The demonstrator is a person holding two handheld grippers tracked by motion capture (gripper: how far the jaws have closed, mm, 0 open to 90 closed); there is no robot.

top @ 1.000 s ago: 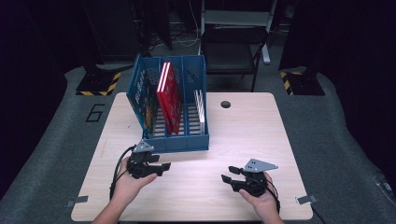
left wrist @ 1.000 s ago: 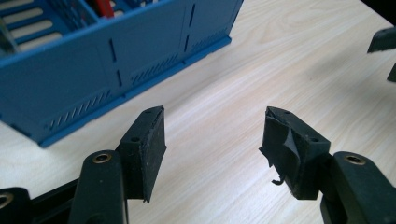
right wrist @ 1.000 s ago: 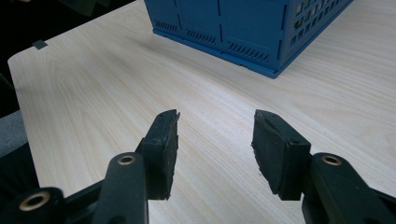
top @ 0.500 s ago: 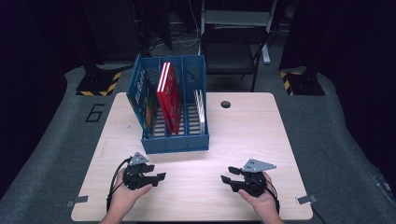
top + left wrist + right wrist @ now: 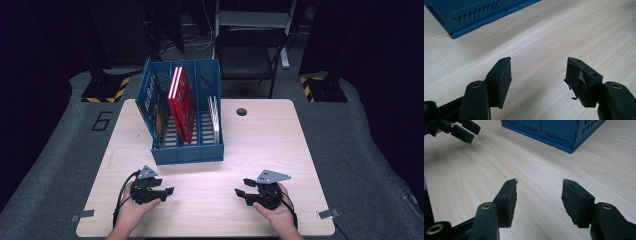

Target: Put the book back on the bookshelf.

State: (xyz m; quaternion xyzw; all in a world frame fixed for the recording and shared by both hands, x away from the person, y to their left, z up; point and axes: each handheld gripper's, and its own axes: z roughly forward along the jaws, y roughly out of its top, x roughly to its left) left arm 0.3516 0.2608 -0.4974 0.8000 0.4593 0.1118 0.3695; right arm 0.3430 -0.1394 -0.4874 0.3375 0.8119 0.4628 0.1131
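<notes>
Desk (image 5: 260, 145): pale wood grain showing, fine streaks running lengthwise. File rack (image 5: 187, 152): blue, slotted walls, vent pattern along base. Book (image 5: 181, 102) in rack: red, white stripe glowing along spine edge. Another book (image 5: 150, 107) at rack's left: multicoloured cover on blue. White sheets (image 5: 215, 112) standing at rack's right. Left tool (image 5: 168, 190): black, grey plate on top. Right tool (image 5: 239, 192): black, grey plate too. Floor (image 5: 65, 145): grey, white "6" painted; yellow-black hazard stripes (image 5: 105, 90) lying behind.
</notes>
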